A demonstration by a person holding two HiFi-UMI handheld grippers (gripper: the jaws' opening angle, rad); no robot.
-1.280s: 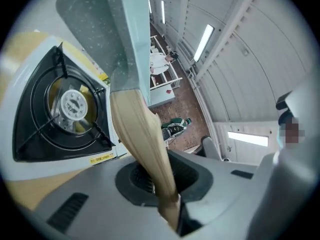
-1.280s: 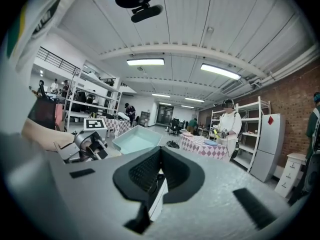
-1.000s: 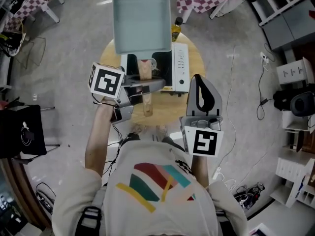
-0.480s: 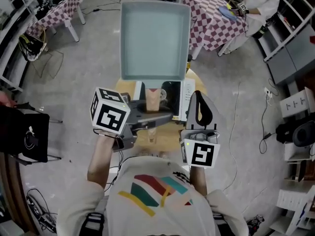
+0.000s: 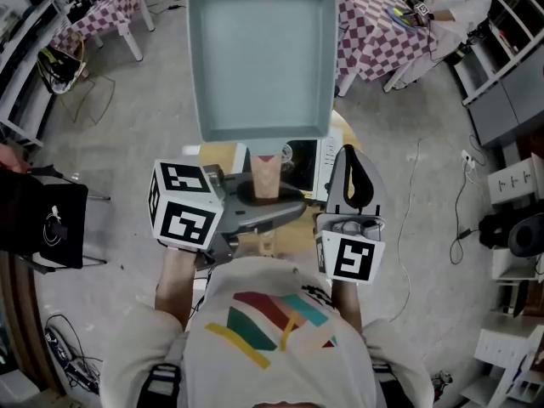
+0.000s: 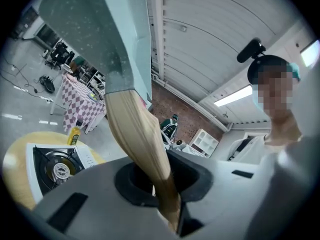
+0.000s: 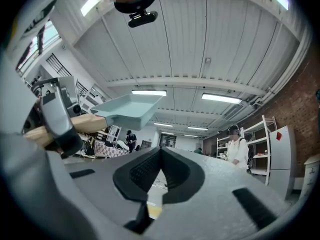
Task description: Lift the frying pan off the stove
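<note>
My left gripper (image 5: 270,204) is shut on the wooden handle (image 5: 266,177) of a square pale-blue frying pan (image 5: 259,58). The pan hangs high in the air, well above the white single-burner stove (image 5: 299,165), and hides the stove's left part in the head view. In the left gripper view the handle (image 6: 142,144) runs up from between the jaws to the pan (image 6: 100,29), and the stove (image 6: 57,166) lies far below with a bare burner. My right gripper (image 5: 348,161) is shut on nothing, to the right of the handle, and points upward (image 7: 160,156).
The stove stands on a small round wooden table (image 5: 214,155) with a yellow oil bottle (image 6: 75,133) at its far edge. Tables with checked cloths (image 5: 374,32) stand beyond it. White shelving (image 5: 510,143) and cables line the right side. A person (image 7: 235,144) stands at the far right.
The pan has come up off the stove toward the head camera, carried by my left gripper. My right gripper has stayed beside the stove, rising slightly.
</note>
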